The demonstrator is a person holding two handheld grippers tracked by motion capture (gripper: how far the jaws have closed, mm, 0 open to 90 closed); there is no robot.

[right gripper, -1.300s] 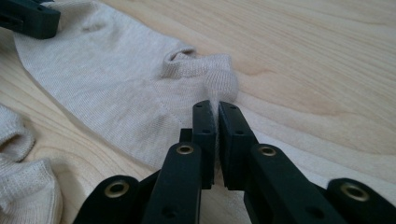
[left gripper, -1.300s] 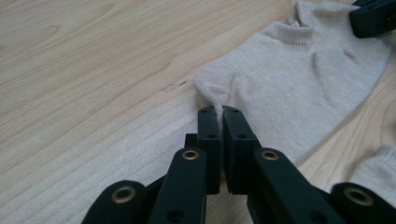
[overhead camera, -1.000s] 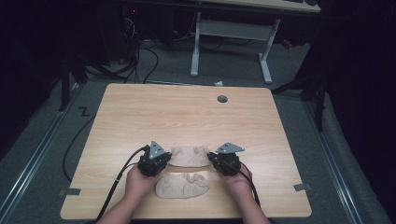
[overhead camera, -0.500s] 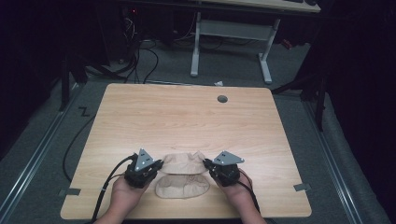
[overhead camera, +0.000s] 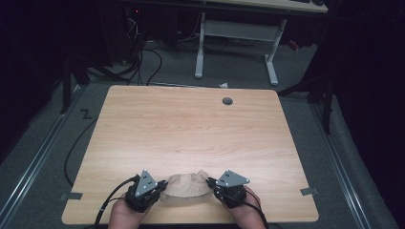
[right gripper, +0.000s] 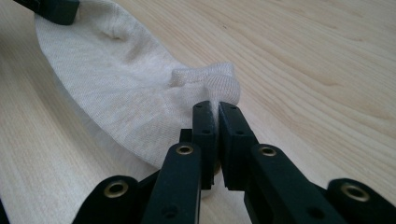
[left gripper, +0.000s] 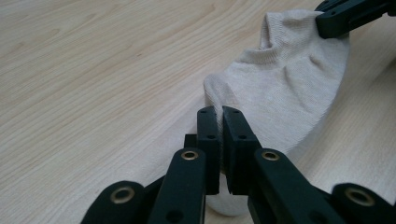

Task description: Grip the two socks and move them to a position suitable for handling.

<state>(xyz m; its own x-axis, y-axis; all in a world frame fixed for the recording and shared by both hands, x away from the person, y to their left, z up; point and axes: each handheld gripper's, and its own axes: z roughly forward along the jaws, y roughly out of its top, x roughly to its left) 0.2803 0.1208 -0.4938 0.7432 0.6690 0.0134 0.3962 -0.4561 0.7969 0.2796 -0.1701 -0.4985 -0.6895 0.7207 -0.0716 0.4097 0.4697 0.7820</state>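
I hold a tool in each hand at the near edge of a light wooden table (overhead camera: pixel 191 129). A beige sock (overhead camera: pixel 185 186) stretches between them, resting on the table close to me. My left tool (left gripper: pixel 218 116) is closed on one end of the sock, its jaws pinching a fold of the knit fabric. My right tool (right gripper: pixel 216 114) is closed on the opposite end (the ribbed cuff bunches just above its jaws). From above, both tools angle inward toward the sock, cables trailing back past my wrists.
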